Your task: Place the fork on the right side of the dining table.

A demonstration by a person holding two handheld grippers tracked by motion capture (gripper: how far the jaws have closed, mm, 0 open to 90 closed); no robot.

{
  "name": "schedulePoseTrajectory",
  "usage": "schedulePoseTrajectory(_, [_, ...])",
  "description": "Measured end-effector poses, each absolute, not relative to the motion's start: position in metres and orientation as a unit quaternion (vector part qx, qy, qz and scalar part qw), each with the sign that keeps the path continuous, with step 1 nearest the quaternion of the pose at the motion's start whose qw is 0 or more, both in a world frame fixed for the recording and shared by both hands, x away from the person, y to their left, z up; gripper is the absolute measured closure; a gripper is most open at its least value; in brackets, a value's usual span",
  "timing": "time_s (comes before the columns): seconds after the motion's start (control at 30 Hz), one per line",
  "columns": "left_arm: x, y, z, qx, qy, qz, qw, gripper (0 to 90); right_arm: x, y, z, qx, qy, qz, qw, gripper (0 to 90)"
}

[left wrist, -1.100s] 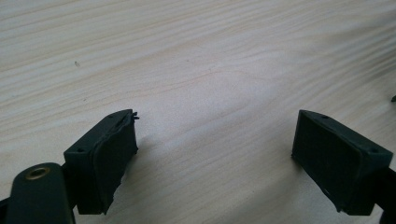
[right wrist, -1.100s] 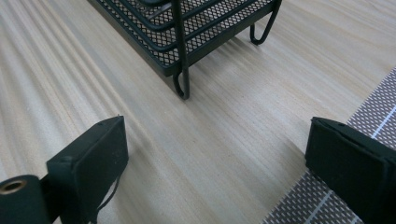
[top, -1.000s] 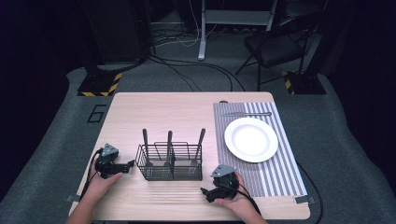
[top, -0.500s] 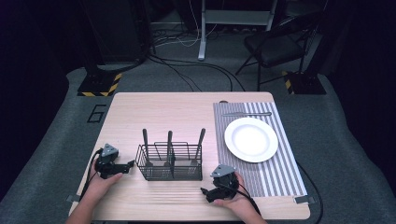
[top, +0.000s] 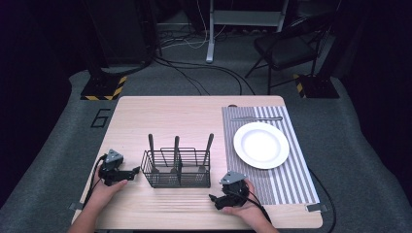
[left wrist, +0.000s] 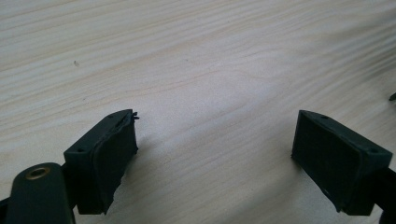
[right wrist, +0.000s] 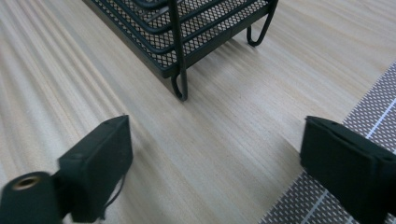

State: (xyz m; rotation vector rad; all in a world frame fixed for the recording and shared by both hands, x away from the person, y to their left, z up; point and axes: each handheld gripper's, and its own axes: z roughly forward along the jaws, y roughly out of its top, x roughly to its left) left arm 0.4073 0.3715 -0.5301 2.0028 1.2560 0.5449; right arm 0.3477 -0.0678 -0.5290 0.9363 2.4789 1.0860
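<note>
Black mesh caddy (top: 177,168) hides its three utensils' heads (handles (top: 176,144) protrude); both grippers, left (top: 135,172) and right (top: 214,199), gape empty, the right's jaws having just narrowed slightly.

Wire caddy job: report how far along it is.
Done: the plate sits on the striped mat, one cutlery piece lying beyond it. In hand: nothing; the left gripper and right gripper rest open beside the wire caddy, the right's jaws just closing slightly on nothing. Probably left: three utensils stand in the caddy.

A pale wooden table (top: 184,111) bears a wire caddy (top: 177,170) and striped placemat (top: 291,184).
</note>
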Motion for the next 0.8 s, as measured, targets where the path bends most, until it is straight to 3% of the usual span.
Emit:
schedulePoseTrajectory(0.47, [0.407,0.372,-0.53,0.774,0.485,0.21,0.35,13.8,0.343,-0.073,-0.514,0.337,0.847,0.387,0.138,29.8])
schedulePoseTrajectory(0.8, [0.407,0.372,-0.53,0.773,0.485,0.21,0.35,13.8,0.338,-0.071,-0.5,0.339,0.846,0.391,0.13,35.6])
